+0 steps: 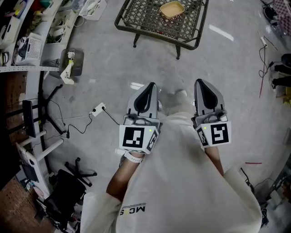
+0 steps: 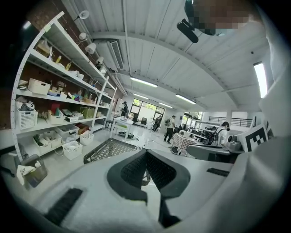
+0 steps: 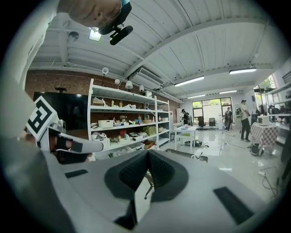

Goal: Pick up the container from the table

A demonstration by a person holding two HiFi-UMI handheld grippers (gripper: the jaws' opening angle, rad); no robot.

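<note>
A shallow tan container [image 1: 172, 9] sits on a dark metal mesh table [image 1: 136, 18] at the top of the head view, well ahead of both grippers. My left gripper [image 1: 146, 93] and my right gripper [image 1: 205, 91] are held side by side near the person's body, both shut and empty. In the left gripper view the shut jaws point at the mesh table [image 2: 105, 149]; the container does not show there. In the right gripper view the table's edge [image 3: 184, 155] lies beyond the shut jaws.
White shelving [image 1: 27, 41] with bins stands at the left, with a plastic tub [image 1: 72, 61] on the floor beside it. A power strip and cable [image 1: 97, 110] lie on the concrete floor. A black chair base [image 1: 72, 175] is at lower left. People stand far off [image 2: 170, 129].
</note>
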